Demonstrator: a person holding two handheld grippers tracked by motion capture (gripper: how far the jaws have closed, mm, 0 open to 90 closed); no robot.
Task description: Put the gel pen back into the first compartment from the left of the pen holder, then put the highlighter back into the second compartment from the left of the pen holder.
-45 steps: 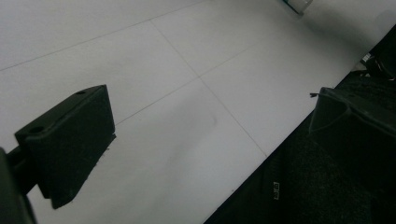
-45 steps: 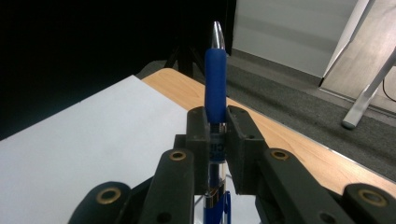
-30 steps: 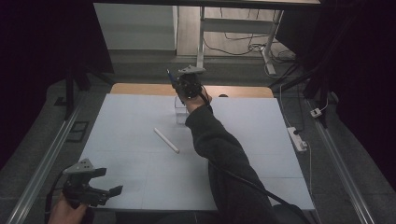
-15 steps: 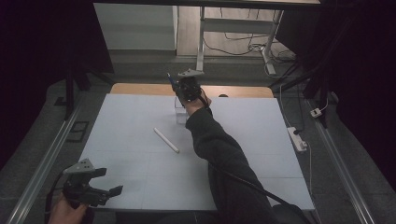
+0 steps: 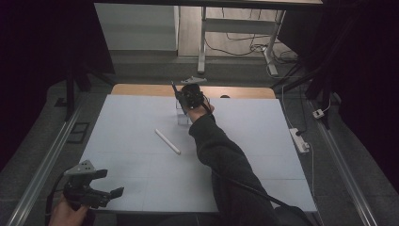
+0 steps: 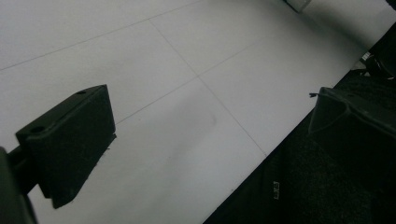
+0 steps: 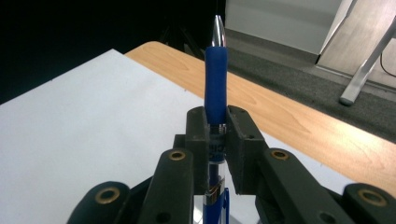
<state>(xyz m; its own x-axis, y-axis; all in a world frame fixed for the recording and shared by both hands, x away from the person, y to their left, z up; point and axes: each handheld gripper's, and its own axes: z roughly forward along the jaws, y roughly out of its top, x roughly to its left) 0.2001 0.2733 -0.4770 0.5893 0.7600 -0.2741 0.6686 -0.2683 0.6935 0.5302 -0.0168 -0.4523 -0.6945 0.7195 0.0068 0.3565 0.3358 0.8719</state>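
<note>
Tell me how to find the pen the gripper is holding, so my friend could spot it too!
Start at the big white sheet covering the table, then go to its far edge, where the right gripper is held out. Clamped between its two black jaws is a blue pen with a rubbery blue grip and a shiny silver tip. The white stick lying flat on the sheet is plain and untouched.
</note>
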